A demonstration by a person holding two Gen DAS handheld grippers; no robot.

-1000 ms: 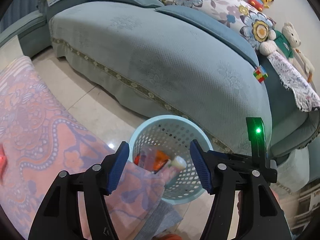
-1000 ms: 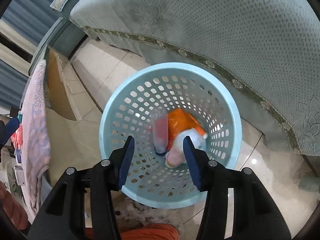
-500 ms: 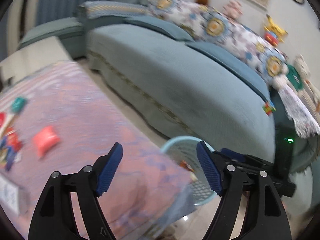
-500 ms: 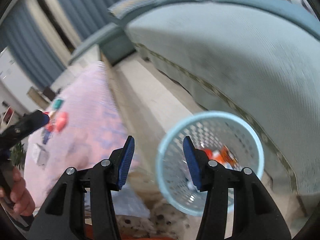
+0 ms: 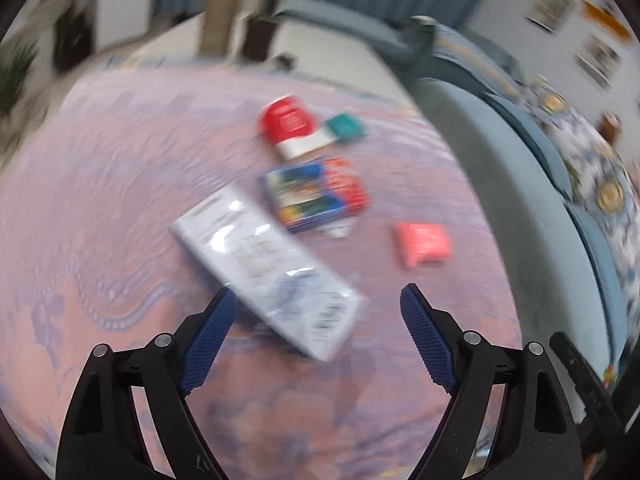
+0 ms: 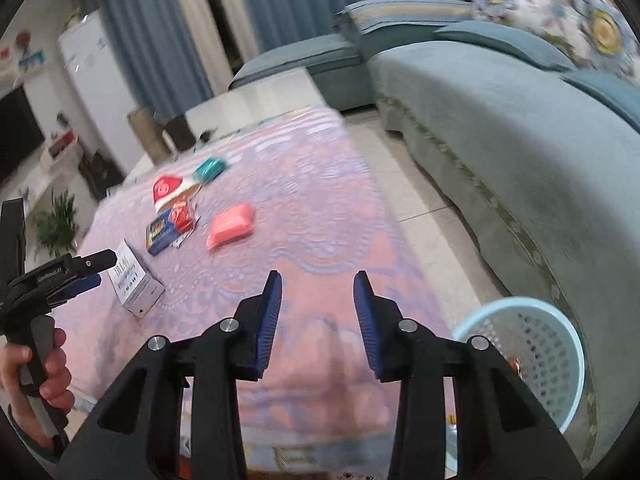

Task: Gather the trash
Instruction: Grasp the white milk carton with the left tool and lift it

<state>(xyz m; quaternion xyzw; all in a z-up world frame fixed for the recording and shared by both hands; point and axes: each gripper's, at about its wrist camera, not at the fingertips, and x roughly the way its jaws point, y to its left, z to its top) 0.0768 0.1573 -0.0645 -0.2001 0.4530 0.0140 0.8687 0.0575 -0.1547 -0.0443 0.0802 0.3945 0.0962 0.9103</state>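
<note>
Trash lies on a table under a pink patterned cloth (image 5: pixel 100 208): a long white box (image 5: pixel 264 268), a blue and red packet (image 5: pixel 316 194), a pink packet (image 5: pixel 422 242), a red and white packet (image 5: pixel 290 126) and a teal packet (image 5: pixel 346 126). My left gripper (image 5: pixel 316 340) is open and empty just above the near end of the white box. My right gripper (image 6: pixel 318 320) is open and empty over the table's near edge. In the right wrist view I see the white box (image 6: pixel 134 282), the pink packet (image 6: pixel 232 226) and the left gripper (image 6: pixel 90 270). A light blue perforated basket (image 6: pixel 536 348) holding trash stands on the floor at the right.
A teal sofa (image 6: pixel 520 128) with floral cushions runs along the right, with a strip of tiled floor (image 6: pixel 424 200) between it and the table. A white fridge (image 6: pixel 92 76), blue curtains and a potted plant (image 6: pixel 56 224) stand beyond the table.
Both grippers have swung away from the basket toward the table. The left one now hovers over the white box; the right one has pulled back from above the basket.
</note>
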